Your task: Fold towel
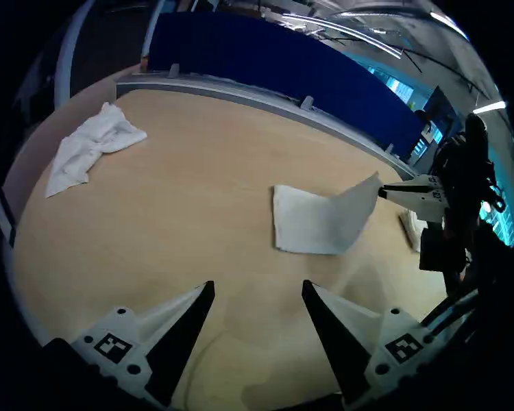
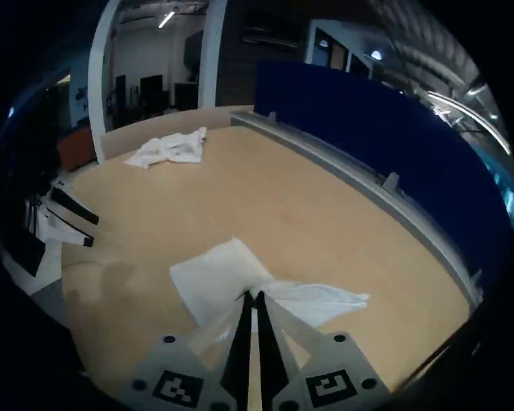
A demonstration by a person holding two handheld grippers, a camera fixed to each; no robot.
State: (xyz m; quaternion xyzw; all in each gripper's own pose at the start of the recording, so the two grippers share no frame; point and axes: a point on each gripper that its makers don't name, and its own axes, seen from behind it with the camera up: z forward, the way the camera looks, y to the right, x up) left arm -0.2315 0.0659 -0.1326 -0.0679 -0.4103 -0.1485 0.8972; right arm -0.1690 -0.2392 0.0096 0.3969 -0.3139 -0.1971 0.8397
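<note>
A crumpled towel (image 1: 86, 147) is seen at the far left of a pale wooden table (image 1: 188, 226) in the left gripper view, well apart from a second towel (image 1: 312, 222), also white, which is laid out near the table's middle. In the foreground the left gripper (image 1: 257, 308) is held low over bare wood, its jaws parted wide with nothing between them. To the right, one corner of the second towel is lifted clear of the table and pinched at the tip of the right gripper (image 1: 382, 193). A blue partition (image 1: 291, 68) is set along the table's far edge. In the right gripper view, the right gripper's two fingers are pressed together on that raised corner, while the rest of the cloth is spread on the wood just ahead and the crumpled towel is seen at the table's far end.
</note>
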